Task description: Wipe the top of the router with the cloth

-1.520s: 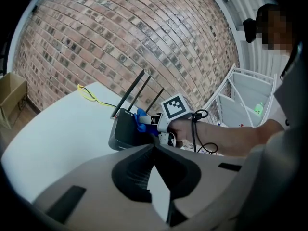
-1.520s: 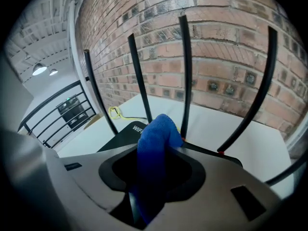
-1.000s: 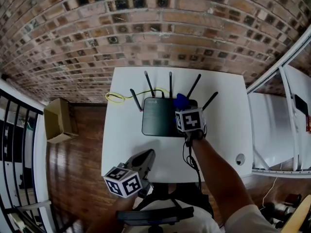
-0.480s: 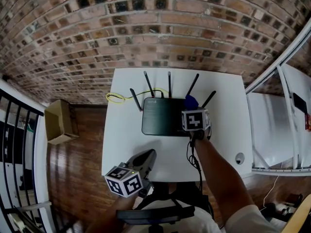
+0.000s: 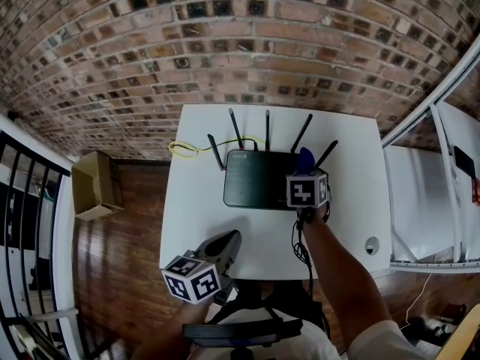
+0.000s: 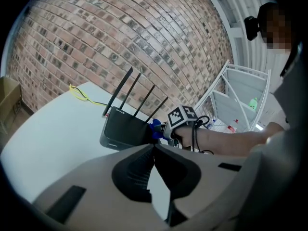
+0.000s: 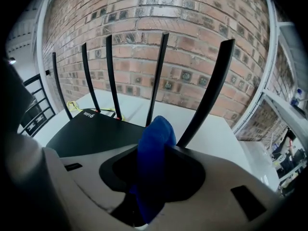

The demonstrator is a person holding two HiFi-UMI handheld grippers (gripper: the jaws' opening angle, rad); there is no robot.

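Right gripper (image 5: 304,171): jaws clenched on the blue cloth (image 7: 155,143), which stands up between them as a folded wad. Its lower end is lost in the shadow of the jaw recess.

Black router (image 5: 259,188): lies flat on the white table (image 5: 191,216), centre of the head view, five antennas (image 5: 235,128) raised toward the brick wall. The cloth sits at the router's right rear corner, between the two rightmost antennas. No view shows whether it touches the top surface. In the head view, the right gripper's marker cube covers the router's right front corner.

Left gripper (image 6: 154,149): jaw tips meet with nothing between them. It is held low over the near table edge, well apart from the router.

Yellow cable (image 5: 186,150): runs from the left behind the router, its far end hidden there.

Cardboard box (image 5: 94,186): on the wooden floor at left, contents not discernible
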